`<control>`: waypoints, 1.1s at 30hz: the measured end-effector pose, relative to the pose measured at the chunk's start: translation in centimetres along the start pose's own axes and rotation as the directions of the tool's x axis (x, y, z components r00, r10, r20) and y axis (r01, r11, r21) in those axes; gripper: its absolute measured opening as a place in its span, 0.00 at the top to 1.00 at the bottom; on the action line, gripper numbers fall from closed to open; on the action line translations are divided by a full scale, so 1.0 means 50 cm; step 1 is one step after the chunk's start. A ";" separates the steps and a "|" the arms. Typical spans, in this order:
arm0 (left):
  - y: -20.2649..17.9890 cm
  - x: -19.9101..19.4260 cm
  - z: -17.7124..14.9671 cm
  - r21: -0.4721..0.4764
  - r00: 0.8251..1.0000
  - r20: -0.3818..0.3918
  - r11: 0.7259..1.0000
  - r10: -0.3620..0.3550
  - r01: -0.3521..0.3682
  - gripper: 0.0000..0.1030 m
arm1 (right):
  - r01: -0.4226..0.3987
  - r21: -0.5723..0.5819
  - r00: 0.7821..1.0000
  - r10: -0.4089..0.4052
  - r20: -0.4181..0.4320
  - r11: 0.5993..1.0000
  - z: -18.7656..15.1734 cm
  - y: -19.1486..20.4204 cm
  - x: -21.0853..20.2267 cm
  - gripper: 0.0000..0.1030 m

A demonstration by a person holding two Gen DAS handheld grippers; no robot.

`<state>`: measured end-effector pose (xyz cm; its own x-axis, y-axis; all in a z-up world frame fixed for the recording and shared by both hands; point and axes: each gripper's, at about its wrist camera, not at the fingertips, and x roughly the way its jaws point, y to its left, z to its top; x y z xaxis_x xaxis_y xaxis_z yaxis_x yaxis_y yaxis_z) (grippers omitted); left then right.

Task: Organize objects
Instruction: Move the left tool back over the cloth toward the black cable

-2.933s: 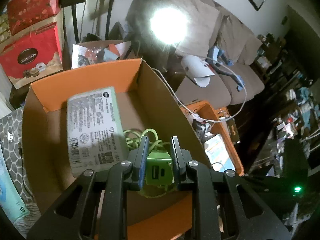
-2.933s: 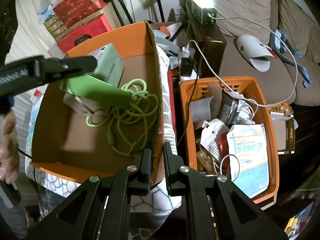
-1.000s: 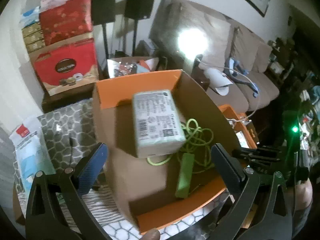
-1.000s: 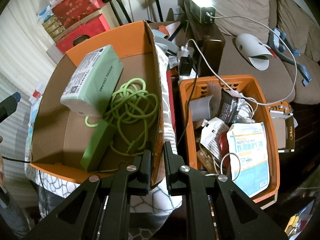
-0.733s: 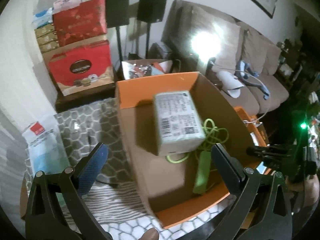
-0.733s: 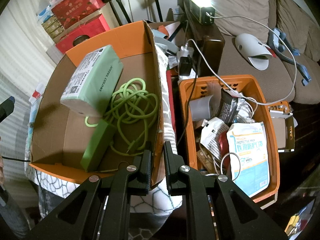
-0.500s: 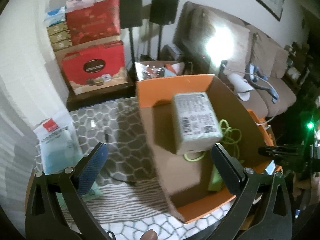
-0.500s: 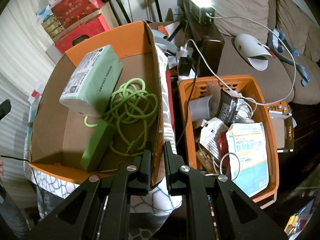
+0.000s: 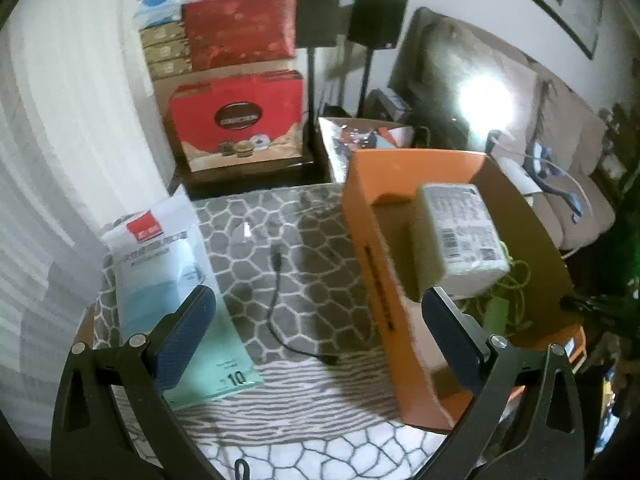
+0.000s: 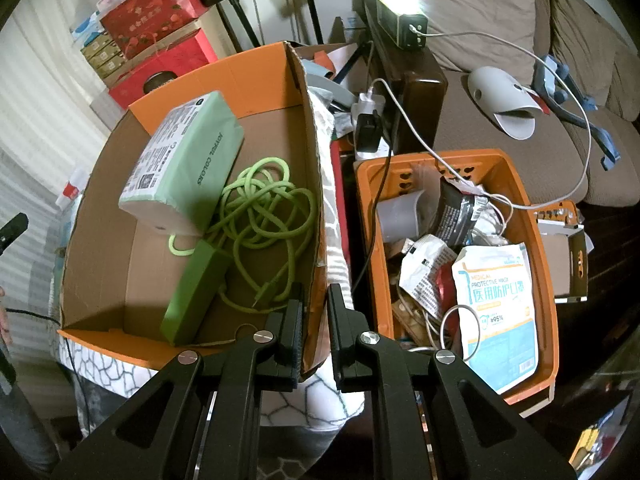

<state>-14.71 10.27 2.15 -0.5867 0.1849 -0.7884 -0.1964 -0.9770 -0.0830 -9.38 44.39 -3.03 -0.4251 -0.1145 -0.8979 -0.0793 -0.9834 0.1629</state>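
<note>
My left gripper (image 9: 316, 320) is open wide over the patterned tablecloth (image 9: 320, 248), with nothing between its fingers. Under it lie a thin black cable (image 9: 275, 280) and a blue-and-white mask pack (image 9: 160, 264). To its right stands the orange cardboard box (image 9: 368, 240). The right wrist view looks into that box (image 10: 224, 68), which holds a green tissue pack (image 10: 184, 160), a coiled green cable (image 10: 264, 216) and a green power block (image 10: 196, 292). My right gripper (image 10: 316, 312) is shut on the box's right wall at its near corner.
An orange plastic basket (image 10: 540, 240), full of packets and a mask pack (image 10: 500, 312), sits right of the box. A brown sofa (image 10: 500, 136) lies behind it, with a lit lamp (image 10: 400, 8) and white cords. Red gift boxes (image 9: 240, 120) are stacked at the back left.
My left gripper let go of the green power block into the box, opened wide and swung left over the tablecloth. The right gripper has stayed clamped on the box wall.
</note>
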 end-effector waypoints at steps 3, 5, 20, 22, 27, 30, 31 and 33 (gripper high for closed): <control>0.031 0.011 -0.001 -0.030 1.000 -0.008 0.999 -0.010 0.010 0.00 | -0.001 0.000 1.000 0.001 0.001 1.000 0.000 0.000 0.000 0.90; 0.050 0.022 0.000 -0.050 1.000 -0.021 0.999 -0.013 0.012 0.00 | -0.003 0.001 1.000 0.003 0.002 1.000 0.001 -0.001 -0.001 0.90; 0.105 0.160 -0.013 -0.049 0.988 -0.149 0.998 0.037 -0.045 0.01 | -0.003 -0.002 1.000 0.003 0.026 1.000 0.016 -0.005 -0.014 0.90; 0.103 0.181 -0.013 -0.040 0.985 -0.166 0.997 0.056 -0.063 0.03 | 0.001 -0.006 1.000 -0.001 0.028 1.000 0.017 -0.004 -0.015 0.90; 0.111 0.220 -0.003 -0.081 0.982 -0.181 0.994 0.055 -0.070 0.04 | 0.012 -0.017 0.999 -0.012 0.030 1.000 0.017 0.000 -0.015 0.90; 0.112 0.241 0.006 -0.096 0.980 -0.196 0.993 0.047 -0.067 0.04 | 0.018 -0.024 0.999 -0.017 0.031 1.000 0.017 0.002 -0.015 0.90; 0.110 0.248 0.008 -0.093 0.979 -0.199 0.993 0.051 -0.071 0.04 | 0.018 -0.024 0.999 -0.017 0.031 1.000 0.017 0.002 -0.015 0.90; 0.104 0.257 0.013 -0.077 0.978 -0.200 0.994 0.062 -0.079 0.06 | 0.017 -0.023 0.999 -0.016 0.032 1.000 0.017 0.002 -0.015 0.90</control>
<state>-23.78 7.64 -8.03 -0.4284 0.0988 -0.8982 -0.0880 -0.9938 -0.0674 -9.85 44.50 -2.00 -0.4520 -0.0941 -0.8870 -0.0658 -0.9882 0.1383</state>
